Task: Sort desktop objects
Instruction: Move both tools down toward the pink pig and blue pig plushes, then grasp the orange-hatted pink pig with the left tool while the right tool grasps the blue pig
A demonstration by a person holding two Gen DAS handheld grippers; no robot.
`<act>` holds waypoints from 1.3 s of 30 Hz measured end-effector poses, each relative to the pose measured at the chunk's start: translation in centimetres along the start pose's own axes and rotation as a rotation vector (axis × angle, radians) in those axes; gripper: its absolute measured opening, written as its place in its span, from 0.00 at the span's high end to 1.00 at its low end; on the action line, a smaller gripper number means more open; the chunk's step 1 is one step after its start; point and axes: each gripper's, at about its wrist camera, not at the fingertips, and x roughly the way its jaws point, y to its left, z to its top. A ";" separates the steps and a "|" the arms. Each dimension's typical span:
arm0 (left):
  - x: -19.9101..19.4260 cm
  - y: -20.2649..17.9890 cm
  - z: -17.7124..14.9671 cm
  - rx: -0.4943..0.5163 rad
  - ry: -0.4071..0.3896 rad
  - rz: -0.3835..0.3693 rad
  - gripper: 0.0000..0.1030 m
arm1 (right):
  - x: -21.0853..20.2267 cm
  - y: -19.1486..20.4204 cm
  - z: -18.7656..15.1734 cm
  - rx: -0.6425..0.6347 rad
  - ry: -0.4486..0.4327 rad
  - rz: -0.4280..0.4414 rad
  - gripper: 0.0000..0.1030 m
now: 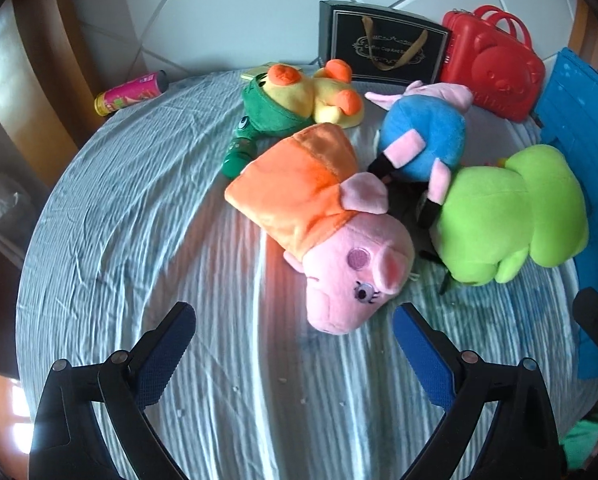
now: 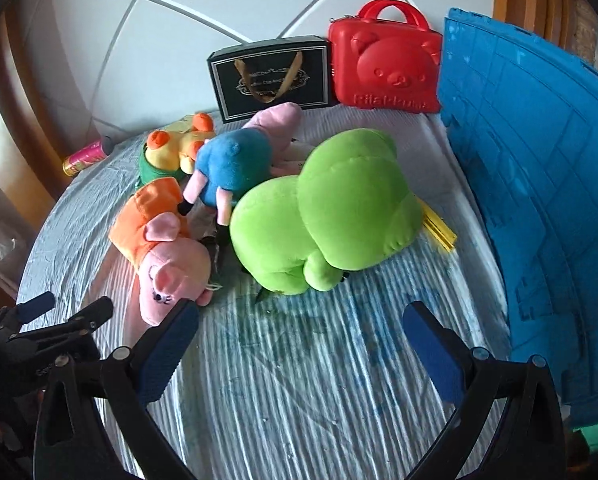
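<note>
White tiled wall (image 2: 219, 20) backs a bench draped in a wrinkled striped cloth (image 1: 119, 240). Largest thing is a blue crate (image 2: 539, 200) standing along the right edge of the bench. Next to it at the back sits a red case (image 2: 387, 64) with a bear face, then a black gift bag (image 2: 271, 76). In the middle the soft toys lie heaped, touching one another: a green plush (image 2: 331, 216), an orange-dressed pig (image 1: 323, 232) lying on its side nearest the left gripper (image 1: 295, 344), a blue pig (image 1: 423, 136) behind it, and a yellow duck (image 1: 319, 96) in a green hood. Smaller items are a green bottle (image 1: 239, 152) beside the duck, a pink can (image 1: 131, 94) at the far left edge, and a yellow strip (image 2: 439, 228) poking out from under the green plush. Sorting looks barely begun: nothing seen is grouped or seen inside the crate. Both sets of jaws are spread wide and empty; the right gripper (image 2: 299, 328) hovers over bare cloth just before the green plush. Open room lies in the near and left parts of the cloth; the crate wall crowds the right side.
</note>
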 end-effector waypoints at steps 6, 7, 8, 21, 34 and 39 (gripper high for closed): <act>3.3 1.6 -0.2 -0.057 0.069 0.050 0.26 | 5.6 3.9 3.0 -0.121 0.049 0.128 0.01; 3.8 1.8 -0.4 -0.072 0.083 0.045 0.30 | 6.6 4.6 3.5 -0.146 0.062 0.160 0.08; 4.3 1.8 -0.7 -0.090 0.098 0.034 0.31 | 7.6 5.2 3.9 -0.172 0.074 0.186 0.12; 7.9 1.4 -0.6 -0.145 0.134 0.186 0.39 | 16.5 8.3 5.4 -0.312 0.236 0.319 0.35; 5.7 -2.1 6.1 -0.169 0.166 0.031 0.21 | 11.2 2.9 10.9 -0.153 0.116 0.237 0.29; 8.3 -3.2 7.3 -0.184 0.254 0.048 0.20 | 12.0 1.4 13.8 -0.076 0.140 0.187 0.11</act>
